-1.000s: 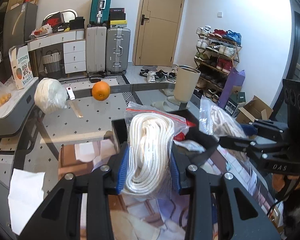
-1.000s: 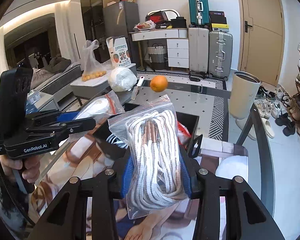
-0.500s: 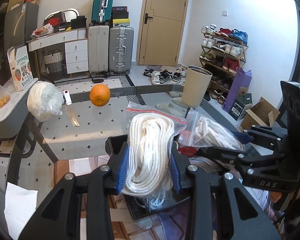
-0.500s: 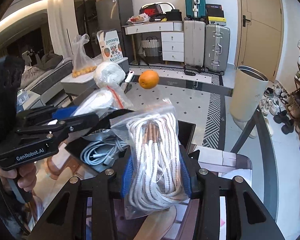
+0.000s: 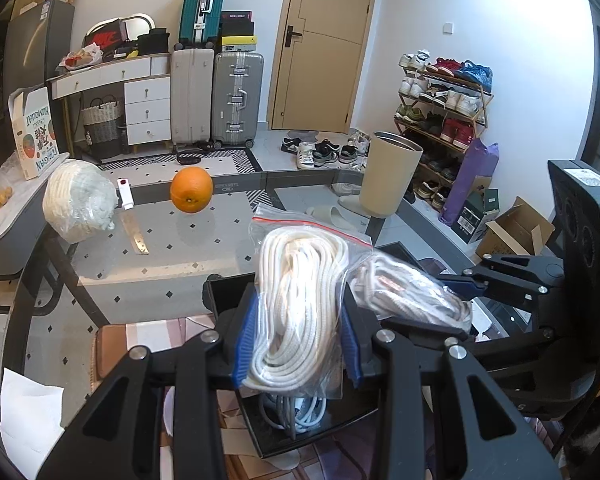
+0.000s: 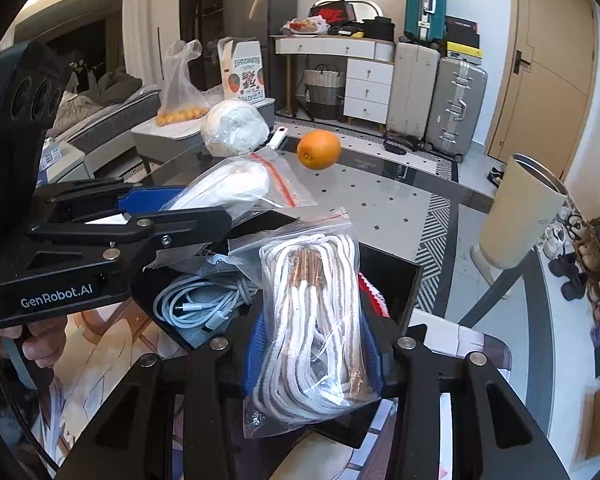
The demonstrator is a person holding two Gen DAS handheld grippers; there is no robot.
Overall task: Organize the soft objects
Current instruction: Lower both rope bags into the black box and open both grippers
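My left gripper [image 5: 298,332] is shut on a zip bag of plain white rope [image 5: 300,300] and holds it over a black open box [image 5: 220,288] on the glass table. My right gripper [image 6: 312,340] is shut on a zip bag of white and brown cords [image 6: 312,320] above the same box [image 6: 396,276]. The box holds pale blue and white cables [image 6: 200,304]. In the right wrist view the left gripper [image 6: 204,216] and its bag [image 6: 236,184] are at the left. In the left wrist view the right gripper [image 5: 456,296] and its bag [image 5: 404,292] are at the right.
An orange [image 5: 191,190], a bagged ball of white rope [image 5: 78,200] and a metal scraper [image 5: 134,232] lie on the far part of the glass table [image 5: 172,264]. White paper [image 5: 28,412] lies at the near left. A beige bin [image 5: 388,178] stands beyond the table.
Both grippers have moved forward with their bags, from beside the black box to over it. The cables inside the box have come into view. The right bag now lies close beside the left one.
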